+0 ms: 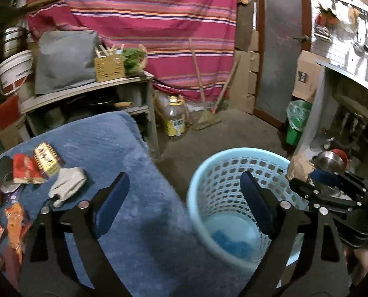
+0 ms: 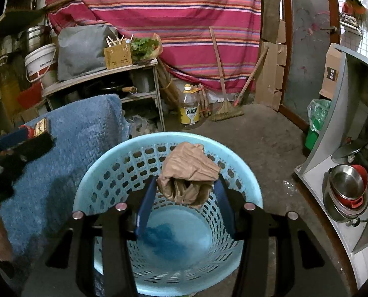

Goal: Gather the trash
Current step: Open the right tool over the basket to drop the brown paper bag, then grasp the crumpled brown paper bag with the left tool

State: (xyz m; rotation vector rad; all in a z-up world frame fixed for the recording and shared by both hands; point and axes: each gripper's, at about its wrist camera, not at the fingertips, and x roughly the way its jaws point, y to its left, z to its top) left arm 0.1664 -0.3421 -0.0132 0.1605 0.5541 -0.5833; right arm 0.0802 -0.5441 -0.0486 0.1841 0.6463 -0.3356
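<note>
**Two grippers over one pale blue basket**

Two tools share the scene. Your right gripper (image 2: 187, 193) tilts down over the pale blue perforated plastic basket (image 2: 248, 185) in the centre of the right wrist view, its blue pads clamped on a crumpled brown paper bag (image 2: 187, 173) that hangs above the basket's open mouth. Your left gripper (image 1: 184, 198) also slants downward, jaws spread wide with nothing between them: one finger sits over the blue fuzzy mat (image 1: 124, 148) at lower left of the left wrist view, the other over the basket at lower centre. A crumpled blue scrap (image 2: 159, 237) lies on the basket's bottom.

More trash remains on the mat at the left edge of the left wrist view: a red snack wrapper (image 1: 25, 168), a gold patterned box (image 1: 46, 158), a grey crumpled cloth (image 1: 68, 183) and orange wrappers (image 1: 13, 225).

The basket stands on a bare concrete floor (image 2: 258, 133). Behind hangs a pink striped curtain (image 2: 159, 12); below it stand a yellow-labelled clear plastic bottle (image 2: 190, 109) and a straw broom (image 2: 227, 111). A grey wooden shelf (image 2: 97, 79) fills the upper left, stacked steel bowls (image 2: 347, 190) the right.
</note>
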